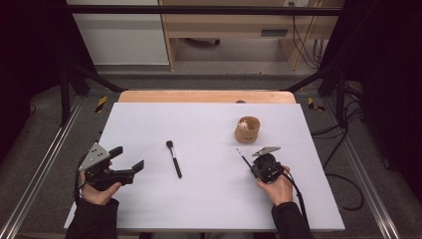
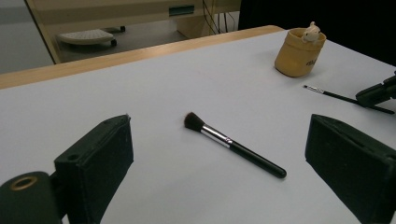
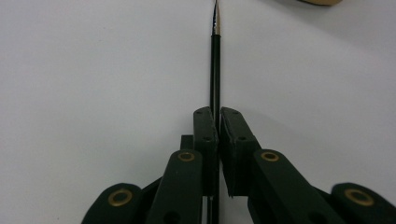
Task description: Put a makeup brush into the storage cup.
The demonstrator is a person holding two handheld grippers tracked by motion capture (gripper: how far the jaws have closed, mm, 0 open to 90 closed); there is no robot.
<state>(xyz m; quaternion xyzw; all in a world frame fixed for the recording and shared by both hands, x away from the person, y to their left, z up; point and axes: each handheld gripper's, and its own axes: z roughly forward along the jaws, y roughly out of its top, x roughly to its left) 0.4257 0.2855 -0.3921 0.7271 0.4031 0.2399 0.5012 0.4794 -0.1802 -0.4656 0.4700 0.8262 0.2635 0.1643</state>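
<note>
right gripper [image 3: 218, 116] clamped on thin brush [image 3: 215, 70], low over table [image 1: 209, 199], tip aimed at cup [image 1: 247, 130] – likely drop-in | left gripper [image 1: 127, 163] wide open, empty, facing makeup brush [image 2: 233, 144] – staged for pickup

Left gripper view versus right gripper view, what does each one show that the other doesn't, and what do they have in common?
Left gripper view alone: the thick makeup brush lying on the white table between the left gripper's wide-open jaws, the whole tan cup with a small toy figure in it, and the wooden table edge.

Right gripper view alone: a close look at the right gripper shut on the thin brush, with its handle clamped between the pads.

Both: the thin brush, the right gripper's jaws and the white table.
</note>
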